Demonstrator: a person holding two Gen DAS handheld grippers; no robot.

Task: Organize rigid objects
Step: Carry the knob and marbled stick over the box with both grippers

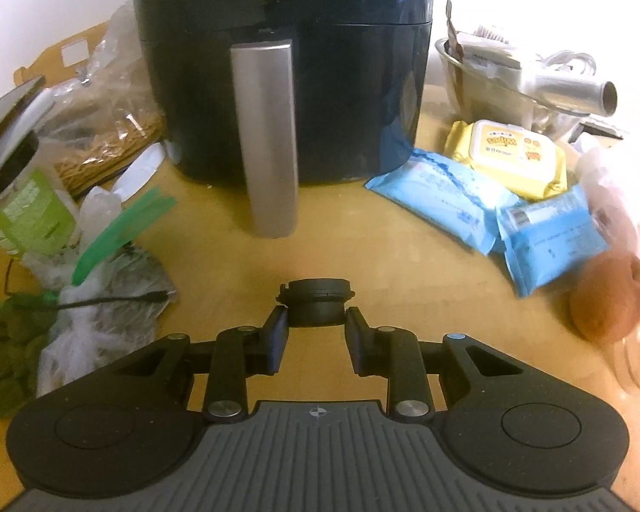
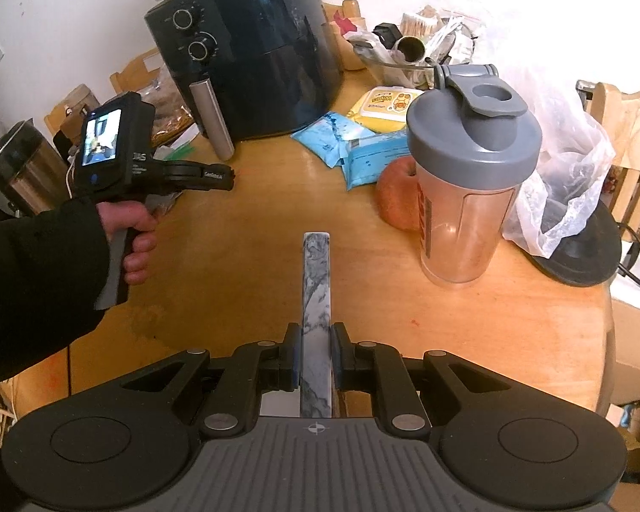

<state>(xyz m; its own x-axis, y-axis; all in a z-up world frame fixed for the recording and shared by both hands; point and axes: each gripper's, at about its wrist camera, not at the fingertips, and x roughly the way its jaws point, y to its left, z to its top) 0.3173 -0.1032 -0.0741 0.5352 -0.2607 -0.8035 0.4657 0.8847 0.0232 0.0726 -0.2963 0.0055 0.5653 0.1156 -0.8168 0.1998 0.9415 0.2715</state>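
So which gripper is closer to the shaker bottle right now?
Right. The right gripper, shut on a marble slab, sits just beside the shaker bottle. The left gripper is across the table by the air fryer.

White wall (image 2: 42, 21), round wooden table (image 2: 490, 341), wooden chairs (image 2: 635, 187)

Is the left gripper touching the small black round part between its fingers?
Touching. In the left wrist view, both fingers of the left gripper press on the sides of the black round part, no gap showing.
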